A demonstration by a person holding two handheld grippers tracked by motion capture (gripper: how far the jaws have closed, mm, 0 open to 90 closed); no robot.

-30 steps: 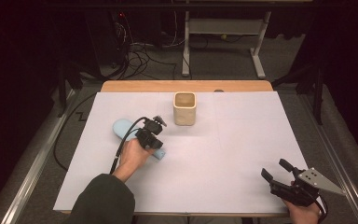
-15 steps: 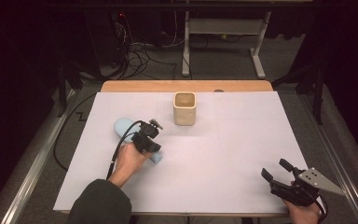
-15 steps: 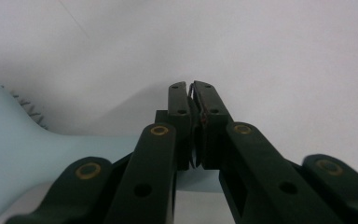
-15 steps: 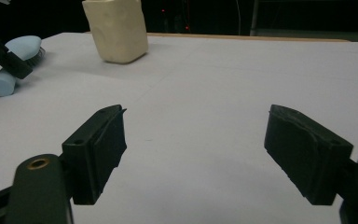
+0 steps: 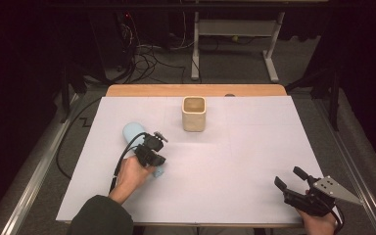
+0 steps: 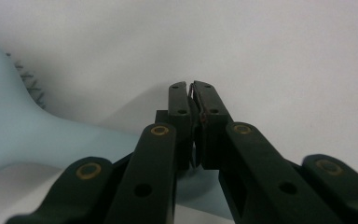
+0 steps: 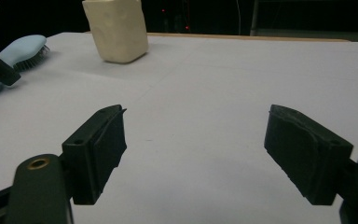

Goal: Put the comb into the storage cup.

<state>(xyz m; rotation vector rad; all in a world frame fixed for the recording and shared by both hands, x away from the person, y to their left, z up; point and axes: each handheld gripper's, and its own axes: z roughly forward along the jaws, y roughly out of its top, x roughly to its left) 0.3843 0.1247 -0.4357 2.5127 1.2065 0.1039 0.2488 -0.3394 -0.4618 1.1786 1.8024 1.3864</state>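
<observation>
Hairbrush (image 5: 133, 131) — pale blue, bristles down, handle under the left hand-held gripper (image 5: 152, 150), jaws closed together.

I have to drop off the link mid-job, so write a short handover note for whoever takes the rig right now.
Left gripper: jaws shut, sitting over the handle of the light blue hairbrush; whether the handle is actually pinched cannot be told.
Right gripper: jaws wide open, nothing between them, low at the table's near right corner.
Hairbrush lies bristles down on the white table cover, left of centre. Cream square cup stands upright near the far edge, apart from the brush.
Done: left gripper brought to the brush.
Left: confirm the grip, then lift.
</observation>
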